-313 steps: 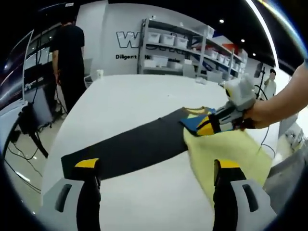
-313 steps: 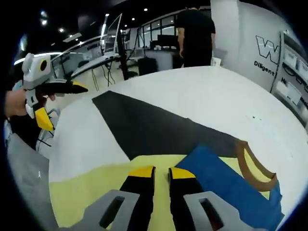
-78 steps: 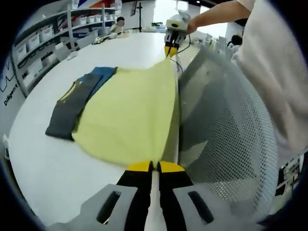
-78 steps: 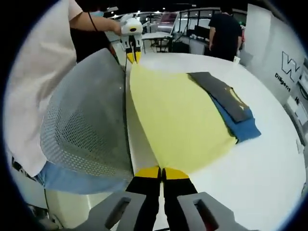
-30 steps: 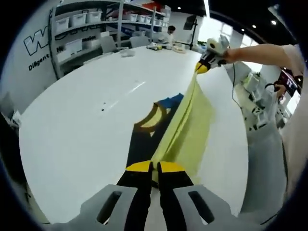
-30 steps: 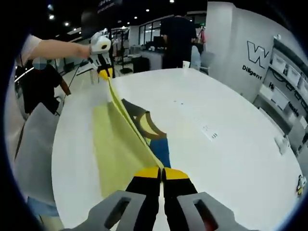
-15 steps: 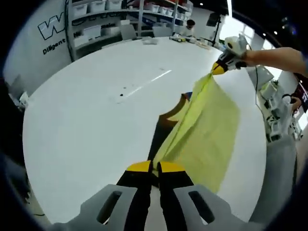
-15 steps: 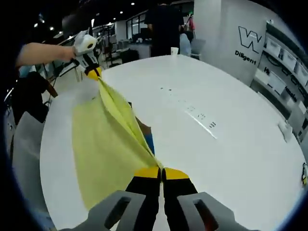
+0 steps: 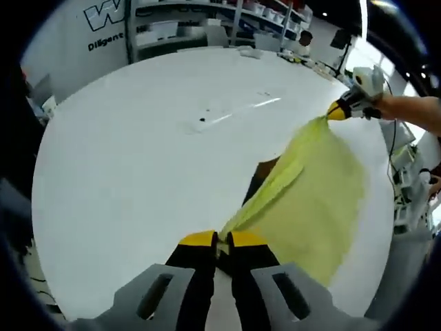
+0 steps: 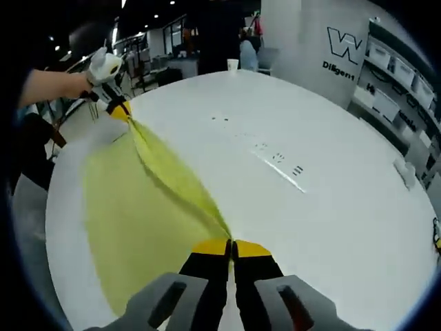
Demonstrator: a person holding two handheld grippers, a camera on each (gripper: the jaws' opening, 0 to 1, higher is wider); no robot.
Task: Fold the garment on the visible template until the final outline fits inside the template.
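A pale yellow garment [image 9: 310, 186] hangs stretched between both grippers above the white table [image 9: 138, 138]. My left gripper [image 9: 219, 243] is shut on one corner of it at the bottom of the left gripper view. The right gripper [image 9: 335, 112], held by a hand, pinches the opposite corner at the right. In the right gripper view my right gripper [image 10: 231, 249] is shut on the yellow garment [image 10: 138, 214], and the left gripper [image 10: 118, 109] grips the far corner at upper left. A dark strip [image 9: 260, 178] of the folded part shows under the cloth; the template is hidden.
The round white table [image 10: 331, 186] stretches wide on the far side, with small marks [image 10: 279, 160] on it. Shelving with bins [image 9: 207, 21] lines the back wall. A person in dark clothes [image 10: 217, 34] stands beyond the table's far edge.
Both grippers have carried the yellow garment further across the table, spreading it flatter and lower. The blue and dark folded part is now almost fully covered.
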